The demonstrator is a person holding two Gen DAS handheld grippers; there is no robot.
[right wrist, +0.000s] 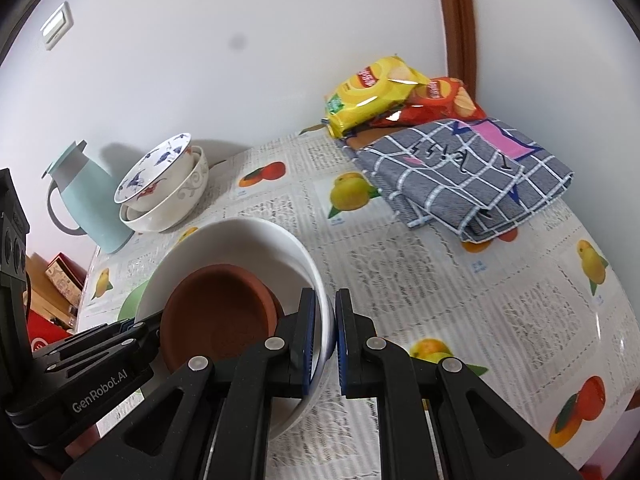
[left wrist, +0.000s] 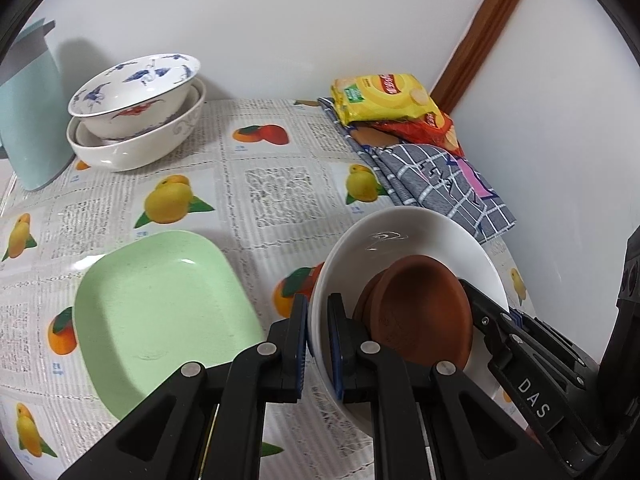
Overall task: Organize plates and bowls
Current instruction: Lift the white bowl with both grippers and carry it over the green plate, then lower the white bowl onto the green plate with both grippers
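A white bowl [left wrist: 404, 236] [right wrist: 240, 244] holding two stacked brown clay saucers [left wrist: 424, 312] [right wrist: 218, 316] is carried above the table by both grippers. My left gripper [left wrist: 318, 332] is shut on the bowl's left rim. My right gripper [right wrist: 325, 336] is shut on its right rim. A pale green square plate [left wrist: 160, 312] lies flat on the table left of the bowl; only a sliver of it [right wrist: 130, 306] shows in the right wrist view. A blue-patterned bowl [left wrist: 132, 88] [right wrist: 154, 172] sits nested in a white bowl [left wrist: 136, 148] [right wrist: 172, 208] at the far left by the wall.
A light blue jug [left wrist: 28, 116] [right wrist: 86, 196] stands beside the stacked bowls. Yellow and red chip bags [left wrist: 384, 100] [right wrist: 376, 92] and a folded grey checked cloth [left wrist: 440, 184] [right wrist: 472, 176] lie at the far right. The table wears a fruit-print cover [left wrist: 256, 184] [right wrist: 440, 280]; walls close two sides.
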